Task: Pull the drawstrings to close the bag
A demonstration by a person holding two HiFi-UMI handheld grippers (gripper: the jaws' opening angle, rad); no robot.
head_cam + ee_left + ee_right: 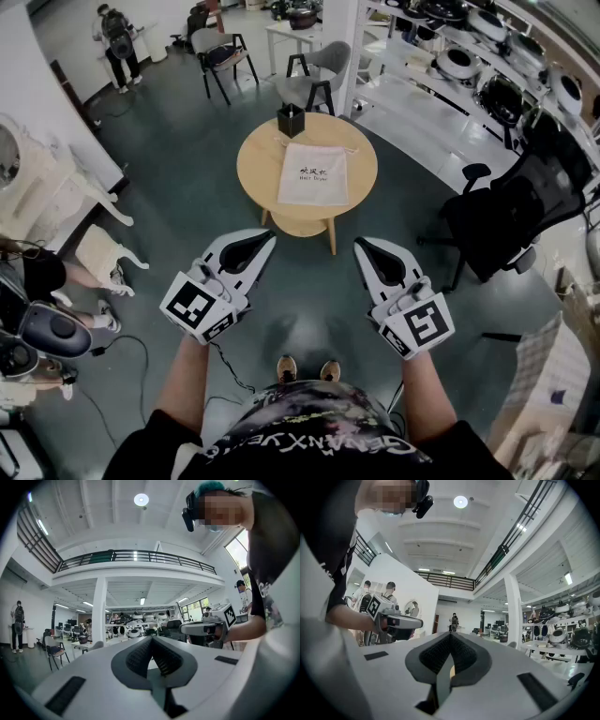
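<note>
A white drawstring bag with dark print lies flat on the round wooden table, its drawstrings trailing at the far edge. Both grippers hang well short of the table, over the floor. My left gripper is shut and empty, pointing toward the table. My right gripper is likewise shut with nothing in it. In the left gripper view the closed jaw tips meet, and the right gripper shows beyond. In the right gripper view the tips meet too, with the left gripper at the left.
A small black box stands at the table's far edge. Grey chairs sit behind the table, a black office chair to the right. A white shelf with round devices runs along the right. People stand at far left.
</note>
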